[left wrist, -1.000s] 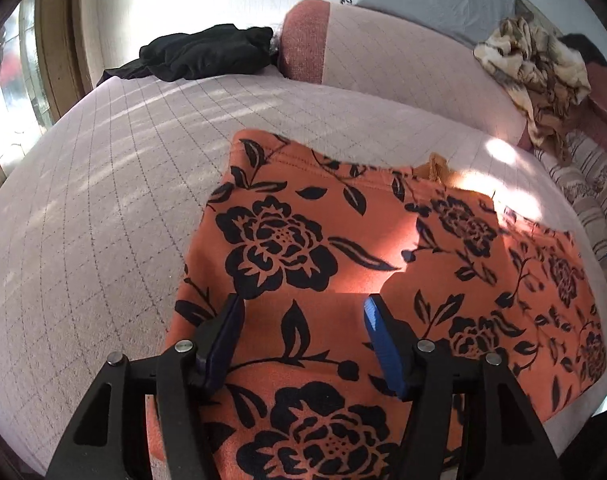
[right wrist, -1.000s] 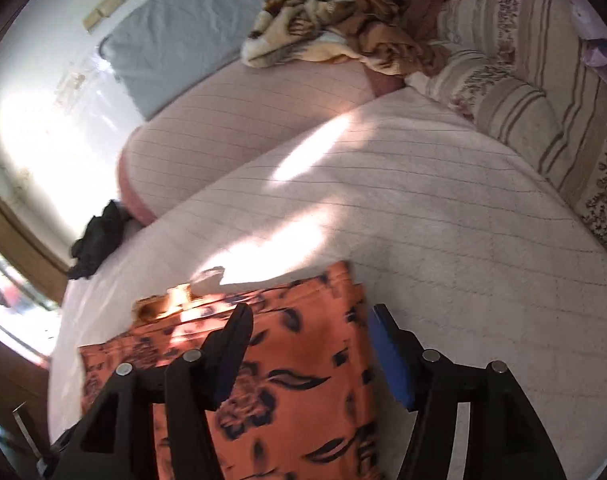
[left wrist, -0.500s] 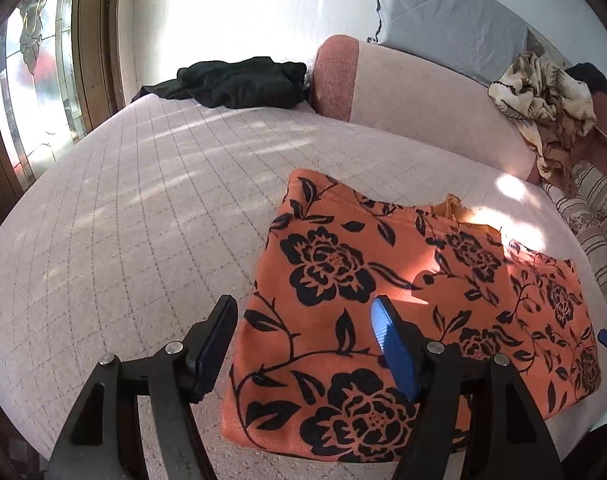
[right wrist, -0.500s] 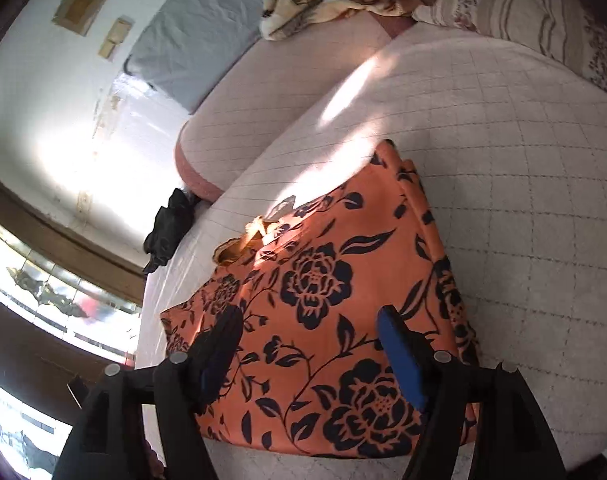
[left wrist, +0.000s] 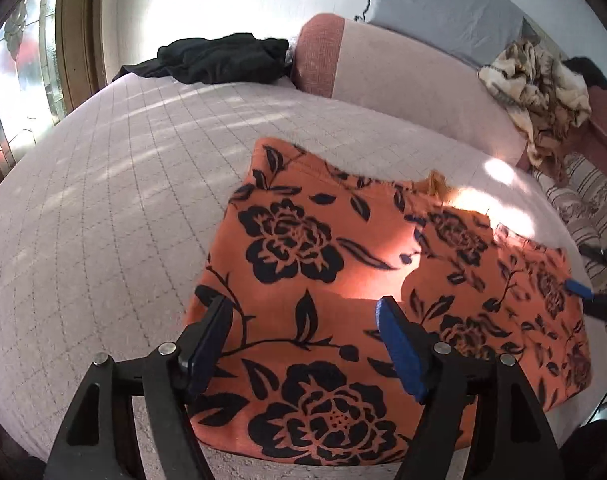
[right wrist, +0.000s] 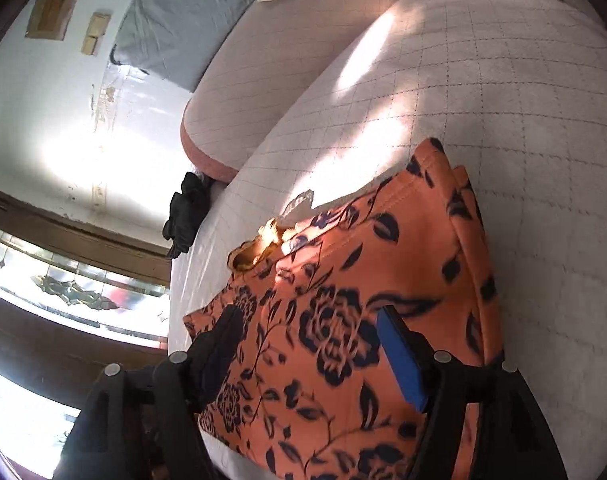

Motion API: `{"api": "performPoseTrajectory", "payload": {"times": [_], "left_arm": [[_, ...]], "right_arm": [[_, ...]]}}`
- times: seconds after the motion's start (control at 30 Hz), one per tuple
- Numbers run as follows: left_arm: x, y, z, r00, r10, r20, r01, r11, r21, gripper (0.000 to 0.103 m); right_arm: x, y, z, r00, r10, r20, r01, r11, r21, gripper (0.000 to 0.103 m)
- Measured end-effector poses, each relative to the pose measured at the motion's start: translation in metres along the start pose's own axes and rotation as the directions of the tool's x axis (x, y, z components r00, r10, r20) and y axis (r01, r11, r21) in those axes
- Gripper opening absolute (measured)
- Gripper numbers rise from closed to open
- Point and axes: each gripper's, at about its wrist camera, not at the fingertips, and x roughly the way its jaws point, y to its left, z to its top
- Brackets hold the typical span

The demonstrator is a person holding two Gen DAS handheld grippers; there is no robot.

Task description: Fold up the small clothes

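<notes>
An orange garment with black flowers (left wrist: 323, 264) lies flat and folded on the quilted bed (left wrist: 103, 200). My left gripper (left wrist: 303, 332) is open and empty, hovering over the garment's near left part. My right gripper (right wrist: 311, 344) is open and empty over the garment (right wrist: 363, 280) near its right end. The right gripper's blue pad also shows at the right edge of the left wrist view (left wrist: 579, 290).
A black garment (left wrist: 219, 58) lies at the bed's far left by a pink bolster (left wrist: 383, 64). A grey pillow (left wrist: 443, 12) and a crumpled patterned cloth (left wrist: 539, 84) sit behind. Striped cushions (left wrist: 591, 200) are at the right. A window (left wrist: 19, 80) is at the left.
Both grippers pulled back and up from the garment, then the left came closer over it again. The right gripper tilted and now sits over the garment's right end. The garment lies still.
</notes>
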Motion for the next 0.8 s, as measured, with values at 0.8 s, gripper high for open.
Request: {"api": "performPoseTrajectory", "payload": {"times": [0.8], "left_arm": [[-0.045, -0.062, -0.026, 0.998, -0.065, -0.012, 0.065, 0.992, 0.109, 0.075]], "right_arm": [[-0.070, -0.045, -0.182, 0.976, 0.011, 0.216, -0.099, 0.912, 0.399, 0.076]]}}
